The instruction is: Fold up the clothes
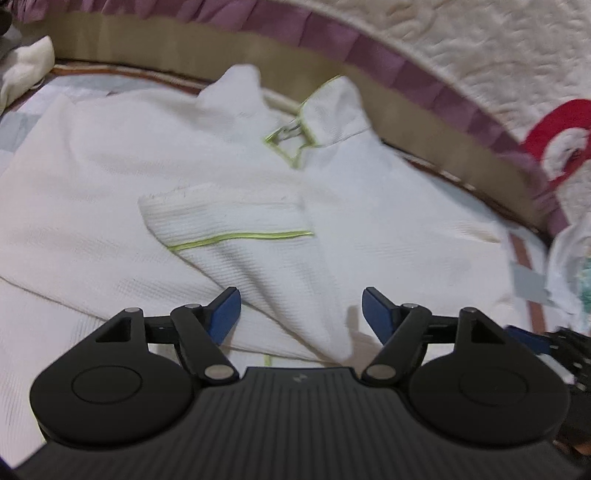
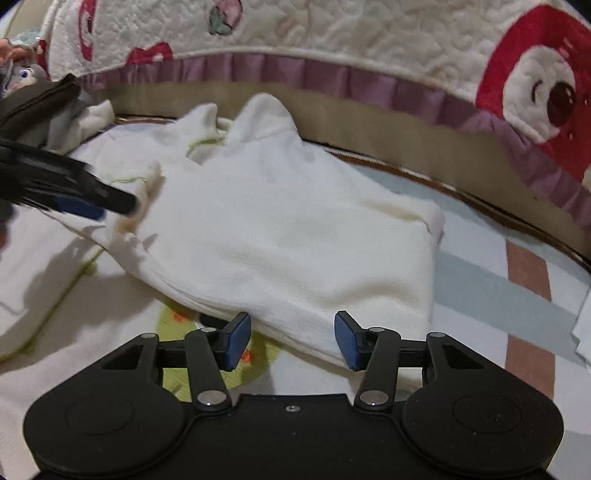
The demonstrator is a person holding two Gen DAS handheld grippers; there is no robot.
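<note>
A white shirt (image 1: 110, 177) with lime-green piping lies spread on the striped mat. Its collar (image 1: 306, 125) points away from me, and one sleeve (image 1: 229, 221) is folded in across the chest. My left gripper (image 1: 301, 314) hovers open just over a ridge of the shirt's fabric, its blue pads clear of the cloth. In the right wrist view the shirt's folded side panel (image 2: 295, 236) lies flat. My right gripper (image 2: 291, 338) is open over its near edge, holding nothing. The left gripper (image 2: 74, 199) shows blurred at that view's left.
A tan board (image 2: 369, 110) with a purple frill (image 2: 295, 70) and a cream quilt (image 2: 369, 29) with red figures bounds the far side. Other clothes (image 2: 55, 114) are heaped at far left. A white cloth (image 1: 569, 258) lies at the right on the striped mat (image 2: 498, 295).
</note>
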